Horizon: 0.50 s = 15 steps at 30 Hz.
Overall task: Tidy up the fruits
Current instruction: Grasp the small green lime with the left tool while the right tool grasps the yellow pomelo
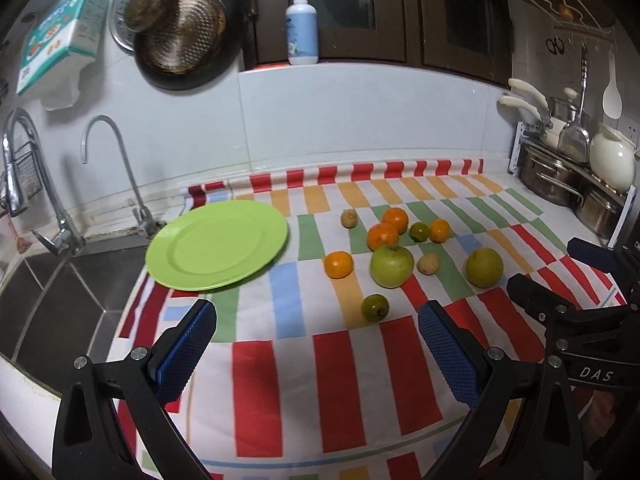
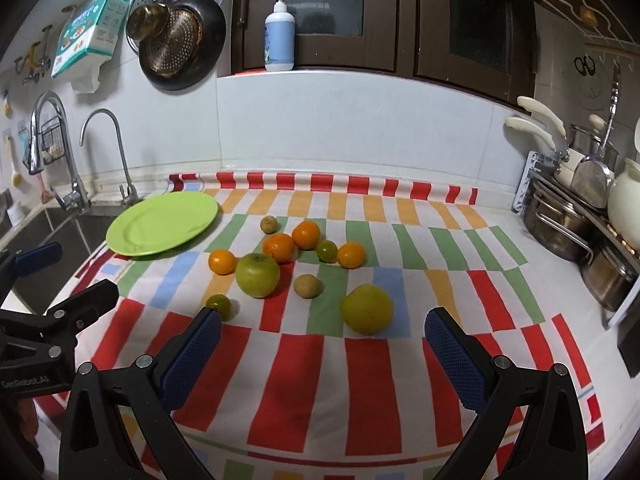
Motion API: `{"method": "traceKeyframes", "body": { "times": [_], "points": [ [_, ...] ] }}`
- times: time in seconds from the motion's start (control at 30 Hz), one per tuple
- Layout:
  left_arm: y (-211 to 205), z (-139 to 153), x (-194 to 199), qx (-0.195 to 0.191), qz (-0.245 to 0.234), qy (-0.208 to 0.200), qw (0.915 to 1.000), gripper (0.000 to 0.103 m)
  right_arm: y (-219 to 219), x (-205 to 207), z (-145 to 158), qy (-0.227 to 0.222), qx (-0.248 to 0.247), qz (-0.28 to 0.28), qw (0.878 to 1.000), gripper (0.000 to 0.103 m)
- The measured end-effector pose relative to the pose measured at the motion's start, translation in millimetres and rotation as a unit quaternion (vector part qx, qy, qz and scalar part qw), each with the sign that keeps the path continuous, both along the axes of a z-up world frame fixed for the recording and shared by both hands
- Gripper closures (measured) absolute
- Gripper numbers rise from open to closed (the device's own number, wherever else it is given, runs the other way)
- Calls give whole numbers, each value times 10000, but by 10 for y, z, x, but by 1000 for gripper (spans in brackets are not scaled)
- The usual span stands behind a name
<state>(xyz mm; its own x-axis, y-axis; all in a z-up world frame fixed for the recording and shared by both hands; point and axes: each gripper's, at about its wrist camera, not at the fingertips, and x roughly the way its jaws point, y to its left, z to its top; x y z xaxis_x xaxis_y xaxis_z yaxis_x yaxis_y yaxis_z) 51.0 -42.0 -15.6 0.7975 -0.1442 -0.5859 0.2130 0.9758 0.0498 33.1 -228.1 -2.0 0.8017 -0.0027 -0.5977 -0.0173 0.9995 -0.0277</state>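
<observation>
A: Status?

B: Left hand-held gripper (image 1: 316, 354) spread wide, nothing held. Right hand-held gripper (image 2: 322, 350) same: wide, empty. Both hovering over the near edge of the striped cloth (image 1: 340, 380) on the counter (image 2: 560, 216).

A: Fruit?

B: All loose on the cloth, none on the green plate (image 1: 218, 244). Plate bare, sitting far left, rim hanging over the sink (image 1: 60, 292). Big green apple (image 1: 391, 266) mid-cluster, touching or nearly touching an orange (image 1: 383, 236) behind it. Yellow-green citrus (image 2: 367, 309) nearest the right gripper. Small dark-green fruit (image 1: 375, 307) nearest the left gripper, well apart from the rest. More oranges and two small brown fruits behind.

A: Risks?

B: Several.
- Round fruit on cloth: off-centre pinch likely squirts it out, rolls toward the counter edge or sink.
- Tight cluster at the back: reaching for one probably knocks neighbours.
- Plate overhang: heavy fruit dropped on the sink-side rim could tip it in.
- Cloth loose, rolled at the wall: dragging a finger may bunch it, set everything rolling.
- Grippers close together: crossing toward the plate risks a clash.

A: Start where?

B: Probably an isolated piece, placed on the counter-side half of the plate.
</observation>
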Motion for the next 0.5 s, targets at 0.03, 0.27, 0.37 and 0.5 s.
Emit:
{"method": "traceKeyframes", "body": {
  "times": [0.03, 0.27, 0.37, 0.5],
  "points": [
    [-26, -15, 22, 9, -38, 34, 10000, 2, -26, 27, -18, 38, 12, 14, 10000, 1],
    [-231, -189, 243, 168, -245, 345, 9990, 13, -171, 237, -185, 308, 18, -2, 9995, 1],
    [-292, -267, 357, 243, -324, 484, 9980, 17, -234, 346, -271, 450, 56, -56, 9990, 1],
    [-366, -376, 521, 313, -490, 697, 9959, 24, -298, 497, -394, 647, 143, -83, 9978, 2]
  ]
}}
